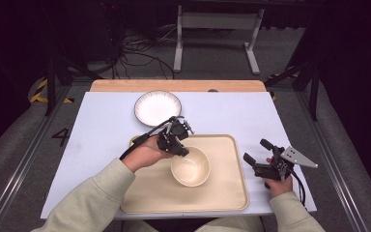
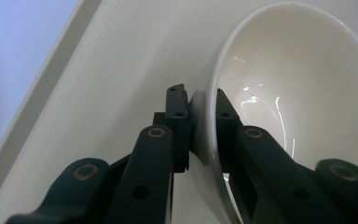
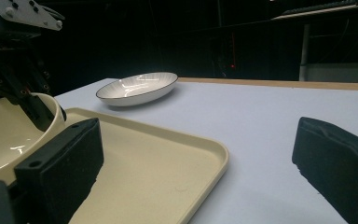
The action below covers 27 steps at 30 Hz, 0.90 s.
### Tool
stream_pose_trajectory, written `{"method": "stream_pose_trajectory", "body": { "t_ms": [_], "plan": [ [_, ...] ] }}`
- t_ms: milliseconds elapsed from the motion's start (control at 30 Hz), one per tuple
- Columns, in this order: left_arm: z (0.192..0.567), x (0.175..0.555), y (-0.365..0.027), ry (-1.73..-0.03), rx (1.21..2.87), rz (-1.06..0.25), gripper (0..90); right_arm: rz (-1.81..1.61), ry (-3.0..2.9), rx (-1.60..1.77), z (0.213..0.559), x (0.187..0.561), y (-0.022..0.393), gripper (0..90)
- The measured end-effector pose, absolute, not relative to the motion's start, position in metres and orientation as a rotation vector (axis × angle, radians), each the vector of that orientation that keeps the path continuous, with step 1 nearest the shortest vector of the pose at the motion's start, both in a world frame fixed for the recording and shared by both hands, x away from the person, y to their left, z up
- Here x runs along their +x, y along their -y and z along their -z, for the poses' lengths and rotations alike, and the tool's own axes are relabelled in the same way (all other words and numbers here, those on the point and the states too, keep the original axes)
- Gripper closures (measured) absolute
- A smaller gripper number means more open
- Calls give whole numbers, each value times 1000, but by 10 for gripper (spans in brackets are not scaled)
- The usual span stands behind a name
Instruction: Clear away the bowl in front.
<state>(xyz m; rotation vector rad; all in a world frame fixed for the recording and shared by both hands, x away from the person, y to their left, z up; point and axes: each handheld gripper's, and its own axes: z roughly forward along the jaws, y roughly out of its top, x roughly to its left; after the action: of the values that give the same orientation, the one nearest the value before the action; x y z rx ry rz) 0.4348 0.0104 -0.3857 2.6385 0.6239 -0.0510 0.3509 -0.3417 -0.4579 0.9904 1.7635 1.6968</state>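
Observation:
A cream bowl (image 1: 191, 166) sits on the beige tray (image 1: 222, 193) near the table's front. My left gripper (image 1: 181, 149) is shut on the bowl's near-left rim; in the left gripper view one jaw lies outside the wall and the other inside the bowl (image 2: 298, 93), pinching the rim. The bowl (image 3: 4, 130) also appears at the left of the right gripper view, with the left gripper (image 3: 39, 116) on its rim. My right gripper (image 1: 256, 152) stands open just off the tray's right edge, over the white table, nothing between its jaws.
A white plate with a dark rim (image 1: 157, 107) lies at the table's back, beyond the tray; it shows as a shallow dish (image 3: 137, 87) in the right gripper view. The tray's right corner (image 3: 214, 154) lies between the right jaws. Table legs and cables stand behind the table.

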Motion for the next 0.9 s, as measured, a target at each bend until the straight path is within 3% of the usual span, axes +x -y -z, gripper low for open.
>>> {"method": "stream_pose_trajectory", "body": {
  "t_ms": [567,900],
  "plan": [
    [394,442,-17,-661,2622,125,793,-1695,-1762,993,458,351,342,24],
    [399,443,-13,-667,2643,105,644,-1699,-1762,996,458,351,342,24]
  ]
}}
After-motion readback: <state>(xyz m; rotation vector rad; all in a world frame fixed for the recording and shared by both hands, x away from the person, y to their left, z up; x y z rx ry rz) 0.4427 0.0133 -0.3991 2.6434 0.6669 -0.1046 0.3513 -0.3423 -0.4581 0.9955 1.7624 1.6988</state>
